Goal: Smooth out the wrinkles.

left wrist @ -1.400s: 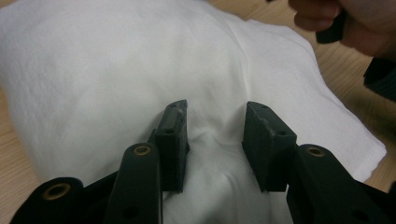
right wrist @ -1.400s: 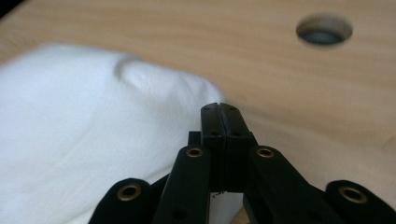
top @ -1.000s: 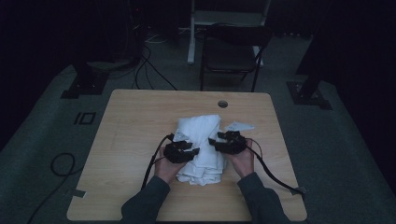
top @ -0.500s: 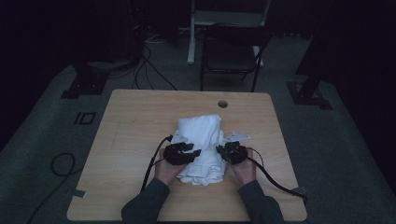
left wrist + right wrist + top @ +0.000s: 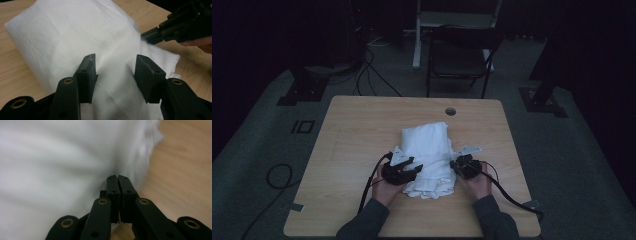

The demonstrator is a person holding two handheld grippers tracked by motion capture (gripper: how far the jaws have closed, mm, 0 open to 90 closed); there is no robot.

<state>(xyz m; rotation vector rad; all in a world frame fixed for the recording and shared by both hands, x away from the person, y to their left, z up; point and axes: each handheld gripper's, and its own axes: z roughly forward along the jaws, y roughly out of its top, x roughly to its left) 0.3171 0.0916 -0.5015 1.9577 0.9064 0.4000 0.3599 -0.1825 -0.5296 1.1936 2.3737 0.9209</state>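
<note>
The white cloth (image 5: 428, 157) lies folded in a loose bundle on the wooden table (image 5: 357, 135), near the middle and slightly toward the person's edge. All positions below are given relative to this cloth.

Left gripper (image 5: 115, 68): it sits at the cloth's left near corner. Its jaws stand partly apart, with cloth between and beneath them, and the pads do not press on the fabric. They have just been opening, which suggests a release or a reset of the hold on this side. In the high view the left gripper (image 5: 404, 172) rests against the cloth's left edge, with the hand (image 5: 387, 187) behind it.

Right gripper (image 5: 118, 178): it sits at the cloth's right near edge. Its jaws are drawn together, tip to tip, against the fabric, and have just been closing. A thin fold appears to be pinched between the tips; blur makes this hard to confirm. In the high view the right gripper (image 5: 464, 166) meets the cloth's right side.

Judged purpose: one side is pinched so the fabric can be pulled or folded, while the other side is freed to let the layer move.

The round hole (image 5: 450, 111) in the tabletop lies beyond the cloth's far end, well apart from it.
</note>
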